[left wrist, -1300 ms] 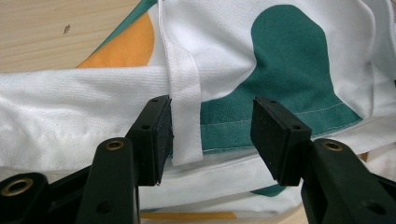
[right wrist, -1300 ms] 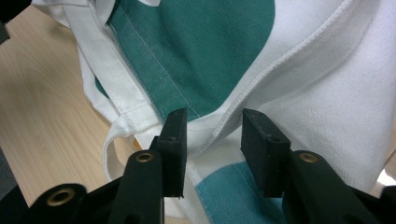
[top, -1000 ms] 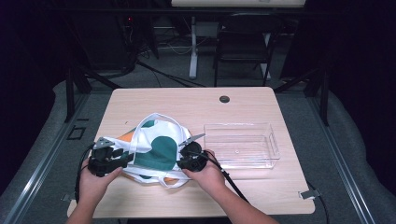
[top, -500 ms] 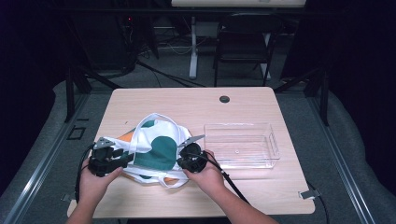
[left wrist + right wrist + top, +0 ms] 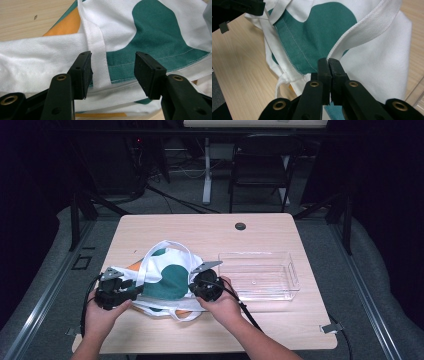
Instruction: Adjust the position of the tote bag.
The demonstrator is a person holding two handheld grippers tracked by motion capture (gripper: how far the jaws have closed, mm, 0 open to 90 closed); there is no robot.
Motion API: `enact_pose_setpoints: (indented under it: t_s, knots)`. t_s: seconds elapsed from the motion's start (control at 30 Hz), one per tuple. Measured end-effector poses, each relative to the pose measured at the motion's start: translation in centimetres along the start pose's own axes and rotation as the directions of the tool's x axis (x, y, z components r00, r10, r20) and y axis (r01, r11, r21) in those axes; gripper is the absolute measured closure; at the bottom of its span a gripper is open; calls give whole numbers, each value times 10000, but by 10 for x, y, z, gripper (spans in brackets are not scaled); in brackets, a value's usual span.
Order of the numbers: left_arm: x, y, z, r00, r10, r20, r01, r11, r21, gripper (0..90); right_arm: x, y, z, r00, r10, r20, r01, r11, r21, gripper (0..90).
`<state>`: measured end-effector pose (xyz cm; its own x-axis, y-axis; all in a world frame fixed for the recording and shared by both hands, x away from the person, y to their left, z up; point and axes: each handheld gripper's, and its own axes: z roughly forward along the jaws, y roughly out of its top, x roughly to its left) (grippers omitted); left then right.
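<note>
A white cloth tote bag (image 5: pixel 170 280) with green and orange patches lies crumpled on the left half of the wooden table (image 5: pixel 200 230). My left gripper (image 5: pixel 134 290) sits at the bag's left edge. In the left gripper view it (image 5: pixel 112 72) stands open, with a white strap (image 5: pixel 98 62) and green cloth (image 5: pixel 155 30) lying between the pads, untouched. My right gripper (image 5: pixel 194 287) is at the bag's right edge. In the right gripper view it (image 5: pixel 328 62) is shut on the end of a white strap (image 5: pixel 367 27) that rises over the green patch (image 5: pixel 322 30).
A clear plastic bin (image 5: pixel 257 254) stands empty just right of the bag, close to my right hand. A round cable hole (image 5: pixel 240 226) sits near the table's far edge. Beyond the table there are dark chairs and stands.
</note>
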<state>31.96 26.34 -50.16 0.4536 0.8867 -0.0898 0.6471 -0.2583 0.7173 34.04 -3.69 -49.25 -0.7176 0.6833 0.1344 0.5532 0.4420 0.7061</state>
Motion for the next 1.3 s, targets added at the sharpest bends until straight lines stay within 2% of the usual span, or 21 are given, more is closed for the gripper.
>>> enact_pose_setpoints:
  t_s: [0.1, 0.23, 0.4, 0.5, 0.57, 0.6, 0.63, 0.77, 0.8, 0.83, 0.9, 0.93, 0.97, 1.1, 1.17, 1.27, 1.3]
  knots:
    - [-1, 0, 0, 10000, 14, 22, -14, 10000, -28, 474, -1, 4, -3, 10000, 66, 71, -65, 9998, -182, 885]
    - [-3, 0, 0, 9999, 148, 77, -148, 9999, -71, 466, -3, 6, -5, 10000, -41, 76, 42, 9999, -105, 885]
    - [-8, 1, 0, 9982, 567, 218, -566, 9984, -72, 464, -4, 8, -7, 9999, -29, 100, 30, 9999, -131, 885]
    - [-11, 1, 0, 9952, 946, 248, -945, 9955, -55, 463, -4, 10, -9, 9999, -40, 114, 43, 9996, -272, 885]
    - [-14, 1, 2, 9898, 1416, 153, -1414, 9899, -118, 461, -5, 12, -10, 9999, -65, 125, 68, 9996, -257, 885]
    - [-18, 1, 3, 9834, 1807, 158, -1806, 9835, -65, 457, -5, 13, -11, 9999, -19, 130, 23, 9995, -314, 885]
    - [-18, 1, 3, 9834, 1807, 158, -1806, 9835, -65, 450, -5, 13, -11, 9999, -19, 130, 23, 9995, -314, 885]
    - [-27, 1, 6, 9640, 2652, 214, -2654, 9641, 77, 431, -6, 13, -12, 9999, 8, 118, -4, 9993, -367, 885]
    - [-31, 0, 8, 9527, 3032, 210, -3036, 9526, 181, 426, -7, 13, -13, 9999, -22, 141, 27, 9993, -379, 885]
    - [-31, 0, 8, 9527, 3032, 210, -3036, 9526, 181, 425, -7, 13, -13, 9999, -22, 141, 27, 9993, -379, 885]
    - [-35, -1, 9, 9406, 3393, 82, -3394, 9403, 251, 425, -7, 14, -14, 9999, 25, 135, -20, 9993, -375, 885]
    - [-39, -1, 10, 9284, 3716, 34, -3714, 9274, 447, 425, -7, 14, -14, 9999, 8, 130, -2, 9991, -429, 885]
    - [-39, -1, 10, 9284, 3716, 34, -3714, 9274, 447, 425, -7, 14, -14, 9999, 48, 152, -42, 9990, -444, 885]
    - [-44, -2, 13, 8938, 4474, -315, -4436, 8921, 857, 426, -7, 15, -16, 9999, -18, 151, 25, 9989, -464, 885]
    - [-46, -3, 16, 8781, 4759, -493, -4701, 8774, 961, 426, -7, 16, -17, 9999, 1, 160, 7, 9988, -483, 885]
    - [-48, -4, 18, 8582, 5085, -703, -5004, 8592, 1062, 430, -6, 16, -18, 9999, -52, 160, 60, 9988, -484, 886]
    - [-49, -4, 19, 8548, 5133, -757, -5047, 8564, 1087, 432, -6, 16, -18, 9998, -57, 175, 65, 9989, -471, 886]
